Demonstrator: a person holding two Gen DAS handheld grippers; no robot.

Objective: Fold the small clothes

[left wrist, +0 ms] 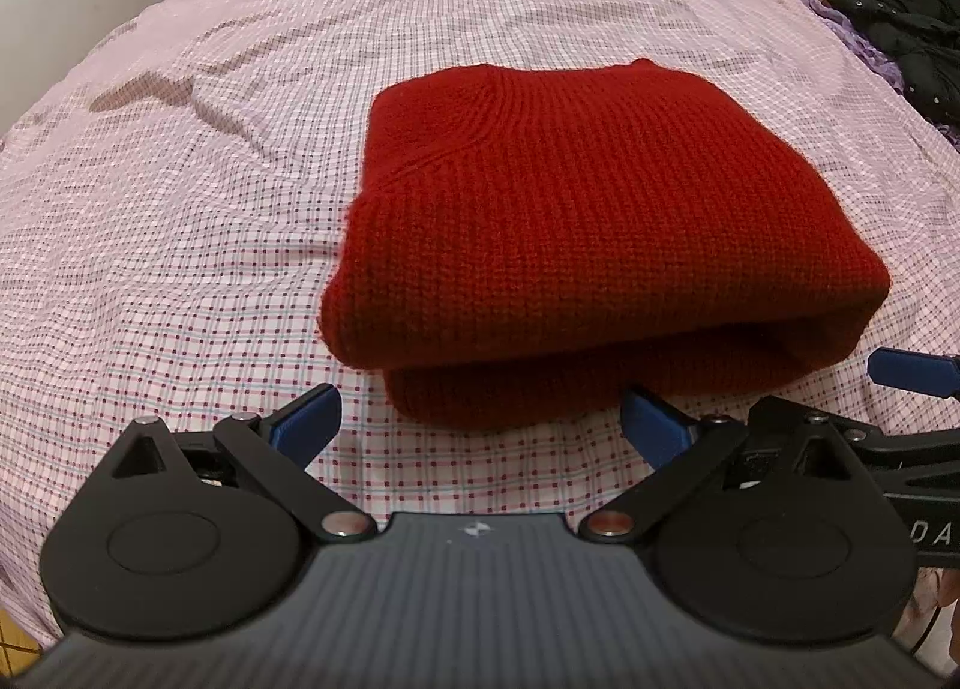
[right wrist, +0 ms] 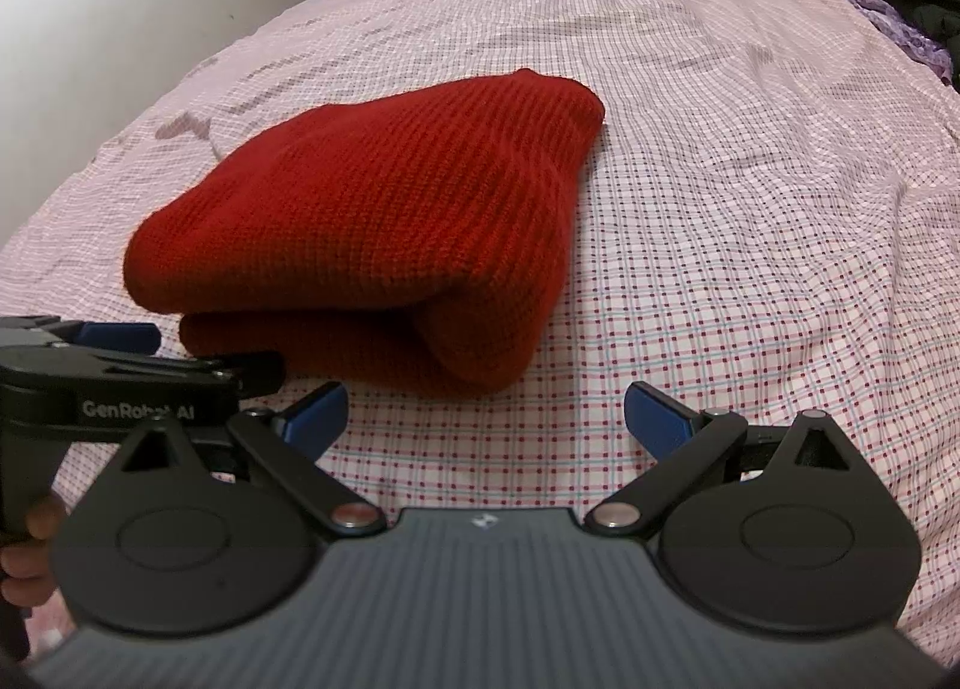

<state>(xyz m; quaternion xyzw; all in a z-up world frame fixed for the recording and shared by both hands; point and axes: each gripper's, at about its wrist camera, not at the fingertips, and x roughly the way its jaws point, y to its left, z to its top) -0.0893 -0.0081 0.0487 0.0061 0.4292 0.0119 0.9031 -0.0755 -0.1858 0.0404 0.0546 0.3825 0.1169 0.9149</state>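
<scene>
Seemingly done: red sweater (left wrist: 600, 233) lies folded at twelve o'clock; left gripper (left wrist: 480, 425) and right gripper (right wrist: 486, 419) gape wide, empty.

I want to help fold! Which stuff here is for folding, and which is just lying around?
For folding: red knitted sweater, left gripper, right gripper.

Just lying around: black jacket, purple cloth, checked bedsheet.
</scene>
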